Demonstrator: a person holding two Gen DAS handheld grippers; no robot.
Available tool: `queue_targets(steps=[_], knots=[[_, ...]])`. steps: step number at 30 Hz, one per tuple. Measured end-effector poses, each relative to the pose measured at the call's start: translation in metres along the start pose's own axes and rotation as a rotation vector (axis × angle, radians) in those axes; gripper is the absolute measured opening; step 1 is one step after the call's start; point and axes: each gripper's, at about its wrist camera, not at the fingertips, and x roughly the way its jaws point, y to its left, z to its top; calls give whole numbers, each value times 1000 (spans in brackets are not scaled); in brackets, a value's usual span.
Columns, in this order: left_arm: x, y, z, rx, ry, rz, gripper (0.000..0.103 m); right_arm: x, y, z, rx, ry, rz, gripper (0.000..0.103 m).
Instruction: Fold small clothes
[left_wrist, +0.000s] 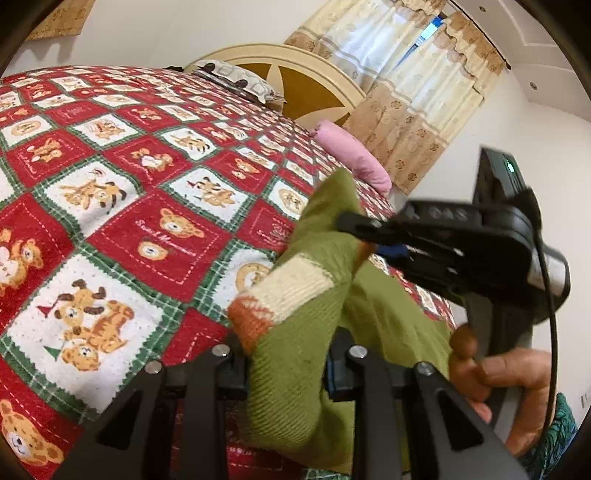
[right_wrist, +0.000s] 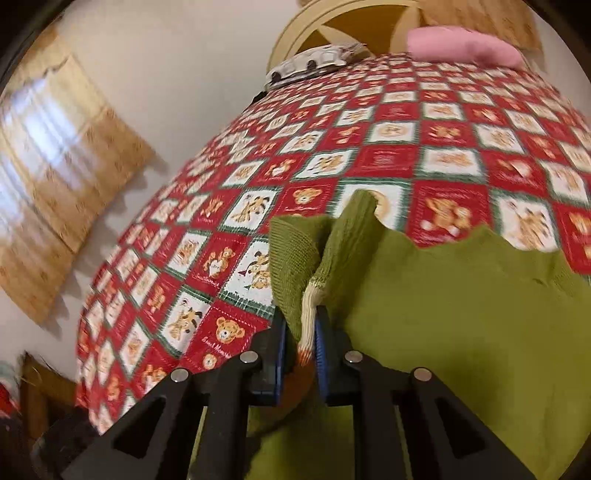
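Note:
A small green knit sweater (left_wrist: 306, 302) with a cream and orange patch hangs over the bed, held between both grippers. In the left wrist view my left gripper (left_wrist: 284, 369) is shut on a thick fold of it, low in the frame. My right gripper (left_wrist: 356, 234) comes in from the right and pinches an upper edge of the same sweater. In the right wrist view the right gripper (right_wrist: 301, 343) is shut on the cream and orange ribbed edge, blue pads pressing both sides. The rest of the sweater (right_wrist: 461, 314) spreads to the right over the quilt.
The bed carries a red, white and green bear-pattern quilt (left_wrist: 122, 206). A pink pillow (left_wrist: 354, 155) and a grey patterned pillow (left_wrist: 236, 79) lie by the cream headboard (left_wrist: 306, 70). Curtains (left_wrist: 406, 96) hang behind. A person's hand (left_wrist: 517, 384) grips the right gripper's handle.

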Motion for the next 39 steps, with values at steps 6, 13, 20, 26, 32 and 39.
queue_targets(steps=[6, 13, 20, 26, 32, 39], knots=[[-5, -22, -3, 123, -12, 26, 27, -17, -21, -10, 52, -19, -1, 14], [0, -25, -3, 156, 13, 62, 27, -15, -27, -13, 71, -13, -13, 14], [8, -24, -5, 150, 41, 91, 27, 1, -33, -20, 80, 7, -36, 14], [10, -22, -6, 136, 56, 91, 27, 10, -36, -25, 60, 11, -52, 14], [12, -21, -6, 129, 64, 91, 27, 14, -37, -25, 62, 11, -57, 14], [12, -21, -6, 133, 64, 95, 27, 14, -35, -25, 51, 12, -73, 14]])
